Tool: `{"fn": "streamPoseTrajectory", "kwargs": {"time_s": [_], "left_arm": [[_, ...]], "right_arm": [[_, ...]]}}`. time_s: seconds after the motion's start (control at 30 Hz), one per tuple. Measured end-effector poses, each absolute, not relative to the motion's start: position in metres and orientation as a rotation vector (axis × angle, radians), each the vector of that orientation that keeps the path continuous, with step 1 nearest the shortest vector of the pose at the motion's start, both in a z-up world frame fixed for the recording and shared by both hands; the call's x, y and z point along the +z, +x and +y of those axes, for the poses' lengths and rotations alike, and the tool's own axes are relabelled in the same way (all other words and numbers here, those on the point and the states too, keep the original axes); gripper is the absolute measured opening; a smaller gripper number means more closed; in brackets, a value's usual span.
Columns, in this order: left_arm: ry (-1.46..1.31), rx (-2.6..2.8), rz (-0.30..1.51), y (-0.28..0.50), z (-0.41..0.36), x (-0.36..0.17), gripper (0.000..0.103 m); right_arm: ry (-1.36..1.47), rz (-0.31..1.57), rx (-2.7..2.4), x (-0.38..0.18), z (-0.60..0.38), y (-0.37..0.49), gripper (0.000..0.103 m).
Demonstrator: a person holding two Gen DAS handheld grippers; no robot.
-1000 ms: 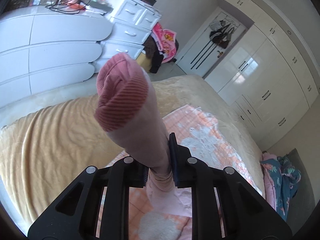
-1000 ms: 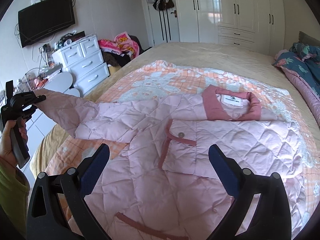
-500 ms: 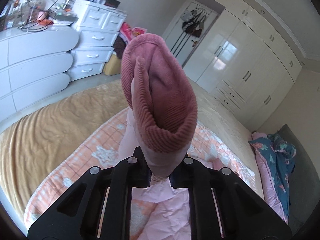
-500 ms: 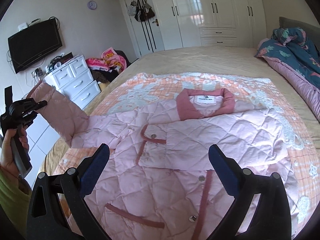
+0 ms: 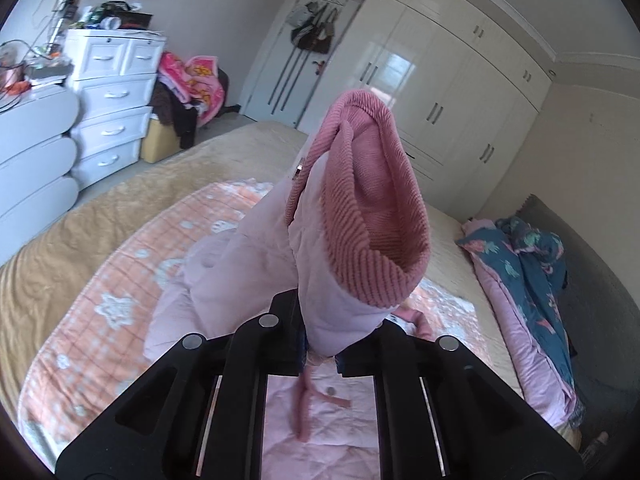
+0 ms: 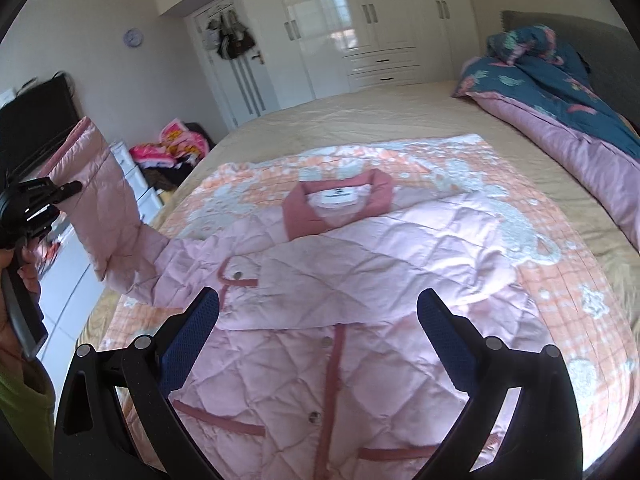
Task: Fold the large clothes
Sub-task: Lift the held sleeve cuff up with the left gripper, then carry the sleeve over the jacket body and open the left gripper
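Note:
A pale pink quilted jacket (image 6: 360, 280) with a darker pink ribbed collar lies front up on the orange patterned blanket (image 6: 560, 280) on the bed. My left gripper (image 5: 320, 344) is shut on the jacket's sleeve (image 5: 260, 264) just below its ribbed pink cuff (image 5: 372, 216), which stands up before the camera. In the right wrist view that gripper (image 6: 60, 192) holds the sleeve (image 6: 108, 216) raised at the bed's left edge. My right gripper (image 6: 318, 308) is open and empty, hovering above the jacket's chest.
A blue floral quilt with pink lining (image 6: 560, 92) lies along the bed's right side. White drawers (image 5: 112, 108) and a pile of clothes (image 5: 188, 92) stand left of the bed. White wardrobes (image 6: 380, 28) line the far wall.
My left gripper has swung the held sleeve up and inward toward the jacket's body. My right gripper has drifted over the jacket, staying open.

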State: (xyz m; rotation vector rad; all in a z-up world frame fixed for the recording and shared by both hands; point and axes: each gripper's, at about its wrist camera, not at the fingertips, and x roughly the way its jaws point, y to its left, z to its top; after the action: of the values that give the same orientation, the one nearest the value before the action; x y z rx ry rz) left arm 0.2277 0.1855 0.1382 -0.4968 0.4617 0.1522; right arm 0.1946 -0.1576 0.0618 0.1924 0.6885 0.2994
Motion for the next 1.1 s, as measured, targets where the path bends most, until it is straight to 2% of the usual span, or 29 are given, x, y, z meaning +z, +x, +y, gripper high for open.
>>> {"fn": "streamPoseTrajectory", "kwargs": {"time_s": [0.7,1.1], "left_arm": [[-0.345,-0.032,0.578,0.291,0.013,0.112,0.003],[-0.254,-0.132,0.702,0.323,-0.07,0.056,0.003]], "right_arm": [[0.303,0.658,0.193,0.044,-0.264,0.193,0.099],[0.329,0.687,0.118,0.019,-0.297,0.206,0.099]]}}
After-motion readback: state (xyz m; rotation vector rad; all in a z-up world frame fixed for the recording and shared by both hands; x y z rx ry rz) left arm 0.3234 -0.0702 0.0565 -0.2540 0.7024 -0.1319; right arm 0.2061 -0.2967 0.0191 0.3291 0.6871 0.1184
